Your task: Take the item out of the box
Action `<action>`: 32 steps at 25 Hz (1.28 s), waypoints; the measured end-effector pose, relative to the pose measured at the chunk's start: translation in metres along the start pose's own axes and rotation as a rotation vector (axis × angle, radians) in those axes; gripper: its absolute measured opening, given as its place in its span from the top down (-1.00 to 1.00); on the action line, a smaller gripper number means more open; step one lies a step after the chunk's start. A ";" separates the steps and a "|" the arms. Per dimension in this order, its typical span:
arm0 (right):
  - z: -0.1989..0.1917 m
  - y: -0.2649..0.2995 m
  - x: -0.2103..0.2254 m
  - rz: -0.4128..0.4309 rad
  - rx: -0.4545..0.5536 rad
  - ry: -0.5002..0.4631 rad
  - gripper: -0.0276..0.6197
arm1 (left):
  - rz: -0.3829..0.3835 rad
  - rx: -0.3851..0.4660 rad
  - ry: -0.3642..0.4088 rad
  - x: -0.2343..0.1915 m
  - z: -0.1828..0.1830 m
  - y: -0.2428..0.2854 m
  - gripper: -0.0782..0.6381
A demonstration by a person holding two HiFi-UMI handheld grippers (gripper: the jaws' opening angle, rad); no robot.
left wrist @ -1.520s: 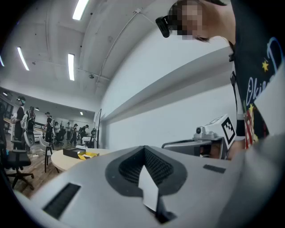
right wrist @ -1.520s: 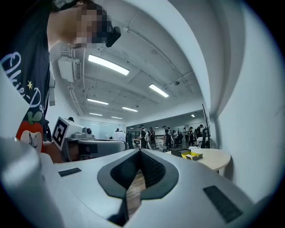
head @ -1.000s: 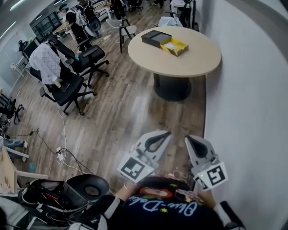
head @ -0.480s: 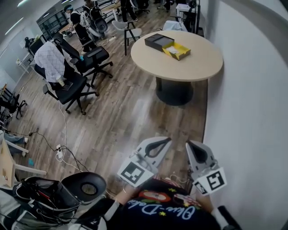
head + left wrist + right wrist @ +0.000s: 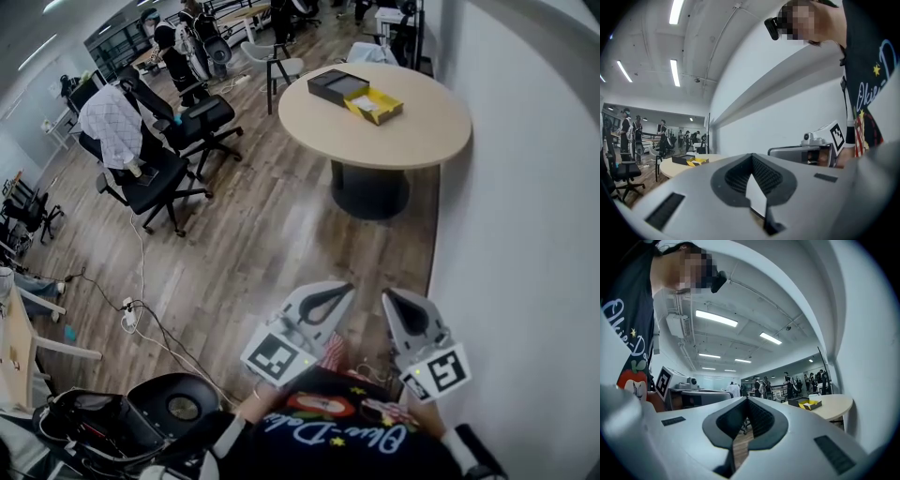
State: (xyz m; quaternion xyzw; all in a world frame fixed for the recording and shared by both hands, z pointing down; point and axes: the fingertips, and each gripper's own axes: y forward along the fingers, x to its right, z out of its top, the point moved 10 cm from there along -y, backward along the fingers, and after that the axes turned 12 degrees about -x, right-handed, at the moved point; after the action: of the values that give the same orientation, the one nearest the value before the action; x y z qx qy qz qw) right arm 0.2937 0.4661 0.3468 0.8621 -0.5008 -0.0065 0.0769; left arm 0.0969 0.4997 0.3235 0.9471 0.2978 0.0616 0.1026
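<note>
A yellow open box (image 5: 376, 104) lies on a round beige table (image 5: 412, 136) far ahead, with a black box (image 5: 337, 85) touching its left side. What the yellow box holds is too small to tell. Both grippers are held close to the person's chest, far from the table. My left gripper (image 5: 348, 287) and my right gripper (image 5: 388, 294) are shut with nothing between their jaws. The left gripper view shows its jaws (image 5: 751, 158) closed and the boxes (image 5: 693, 161) distant. In the right gripper view the jaws (image 5: 747, 401) meet too, with the yellow box (image 5: 810, 404) small at the right.
A white wall (image 5: 525, 234) runs along the right. Black office chairs (image 5: 164, 173) and a seated person in a checked shirt (image 5: 111, 120) are at the left. Cables (image 5: 141, 319) trail over the wooden floor, and black gear (image 5: 141, 417) lies at the bottom left.
The head view has drifted forward, so the table and boxes sit slightly more to the right. Both grippers stay shut near the chest.
</note>
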 end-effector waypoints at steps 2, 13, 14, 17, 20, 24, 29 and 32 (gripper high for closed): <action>-0.001 0.004 0.005 -0.002 -0.003 0.001 0.92 | -0.004 0.002 0.004 -0.005 -0.001 0.006 0.80; 0.015 0.058 0.051 -0.090 -0.011 -0.030 0.92 | -0.070 0.065 0.028 -0.078 0.007 0.061 0.80; 0.019 0.065 0.055 -0.095 -0.015 -0.032 0.92 | -0.075 0.067 0.028 -0.086 0.009 0.065 0.80; 0.029 0.085 0.067 -0.105 -0.017 -0.036 0.92 | -0.097 0.067 0.023 -0.110 0.014 0.080 0.80; 0.033 0.105 0.081 -0.128 -0.027 -0.037 0.92 | -0.130 0.068 0.018 -0.133 0.014 0.096 0.80; 0.037 0.130 0.091 -0.156 -0.041 -0.034 0.92 | -0.155 0.076 0.014 -0.163 0.015 0.106 0.80; 0.047 0.167 0.102 -0.181 -0.054 -0.032 0.92 | -0.177 0.061 0.005 -0.205 0.013 0.114 0.80; 0.051 0.189 0.107 -0.196 -0.071 -0.026 0.92 | -0.195 0.069 0.002 -0.229 0.012 0.121 0.80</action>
State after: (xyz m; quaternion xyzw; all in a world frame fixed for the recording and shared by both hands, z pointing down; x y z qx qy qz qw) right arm 0.1793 0.2755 0.3295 0.9037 -0.4143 -0.0428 0.0998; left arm -0.0212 0.2686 0.3271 0.9165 0.3906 0.0422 0.0752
